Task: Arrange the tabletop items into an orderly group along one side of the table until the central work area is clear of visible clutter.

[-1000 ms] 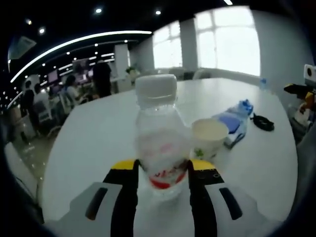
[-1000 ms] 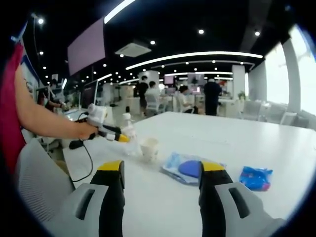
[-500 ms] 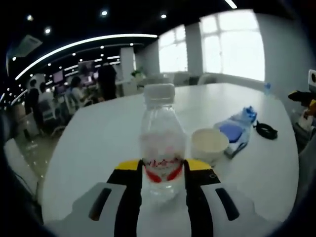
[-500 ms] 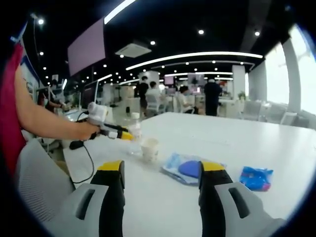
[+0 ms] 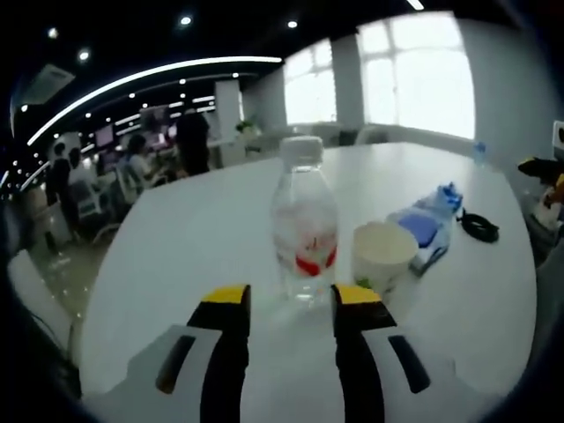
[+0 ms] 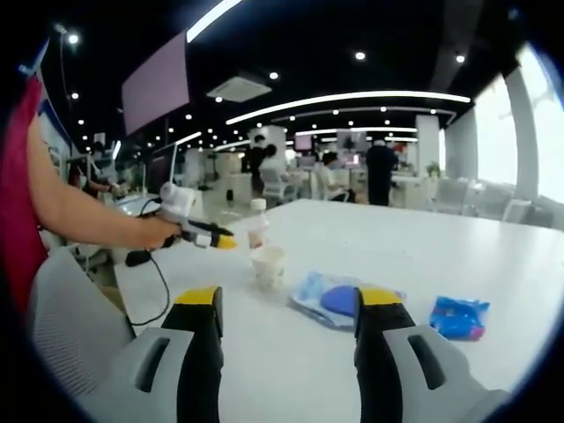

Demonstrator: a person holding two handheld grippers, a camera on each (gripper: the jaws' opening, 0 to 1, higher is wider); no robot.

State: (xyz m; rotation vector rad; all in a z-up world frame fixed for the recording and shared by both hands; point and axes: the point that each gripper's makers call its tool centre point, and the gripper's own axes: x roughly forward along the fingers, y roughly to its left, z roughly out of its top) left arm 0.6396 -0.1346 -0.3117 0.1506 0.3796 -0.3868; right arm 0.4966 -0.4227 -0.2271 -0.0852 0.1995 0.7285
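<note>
A clear plastic bottle [image 5: 304, 220] with a white cap and red label stands upright on the white table [image 5: 176, 256], just beyond my left gripper [image 5: 286, 304], which is open and holds nothing. A white paper cup [image 5: 383, 256] stands right beside the bottle. In the right gripper view the bottle [image 6: 257, 222] and cup [image 6: 267, 266] stand just past the left gripper [image 6: 216, 240], held by a hand. My right gripper [image 6: 288, 301] is open above the table with nothing between its jaws.
A clear bag with a blue item [image 6: 339, 301] lies past the cup, and a small blue packet [image 6: 458, 317] lies farther right. A black looped cord [image 5: 480, 227] rests near the table's far edge. A grey chair [image 6: 62, 300] stands at the left. People sit at desks behind.
The left gripper opened, let go of the bottle and drew back. The bottle now stands free on the table beside the cup. The right gripper stayed still.
</note>
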